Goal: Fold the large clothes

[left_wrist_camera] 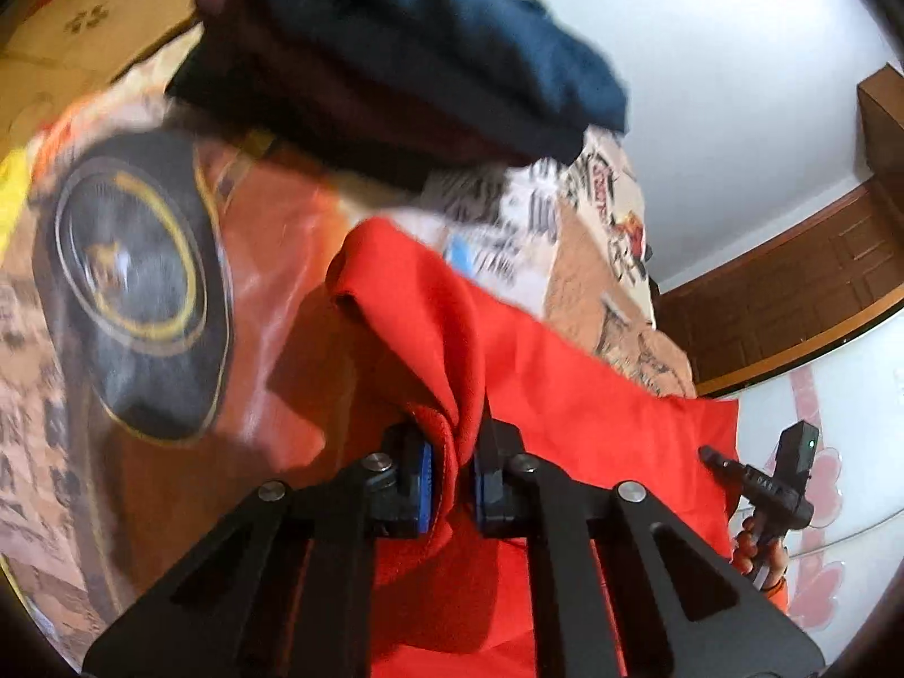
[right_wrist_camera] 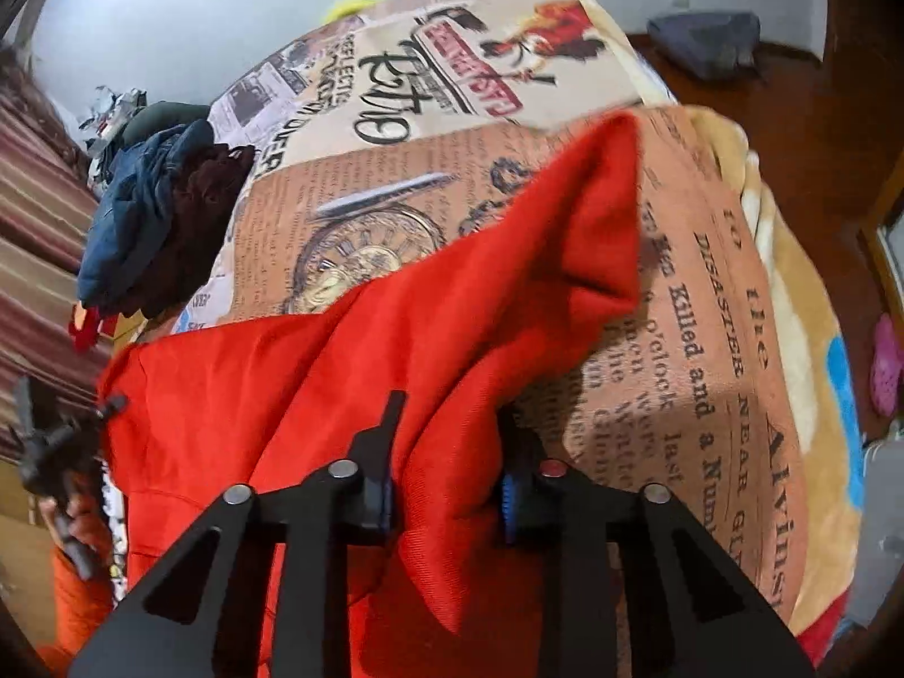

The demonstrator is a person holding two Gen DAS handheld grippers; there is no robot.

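A large red garment (left_wrist_camera: pixel 565 407) lies spread over a bed with a newspaper-print cover (left_wrist_camera: pixel 599 260). In the left wrist view my left gripper (left_wrist_camera: pixel 455 474) is shut on a bunched fold of the red cloth, which rises in a peak between its blue pads. Far right in that view, the right gripper (left_wrist_camera: pixel 751 480) sits at the garment's other edge, a hand around it. In the right wrist view my right gripper (right_wrist_camera: pixel 446 486) is shut on a thick fold of the red garment (right_wrist_camera: pixel 350 361); a corner of cloth stands up ahead of it. The left gripper (right_wrist_camera: pixel 62 440) shows at the left edge.
A pile of dark blue and maroon clothes (left_wrist_camera: pixel 395 56) sits on the bed beyond the garment, also visible as a pile (right_wrist_camera: pixel 152 220) in the right wrist view. Cardboard boxes (left_wrist_camera: pixel 113 11) stand behind. Wooden floor (right_wrist_camera: pixel 791 130) and a pink slipper (right_wrist_camera: pixel 884 364) lie past the bed's right side.
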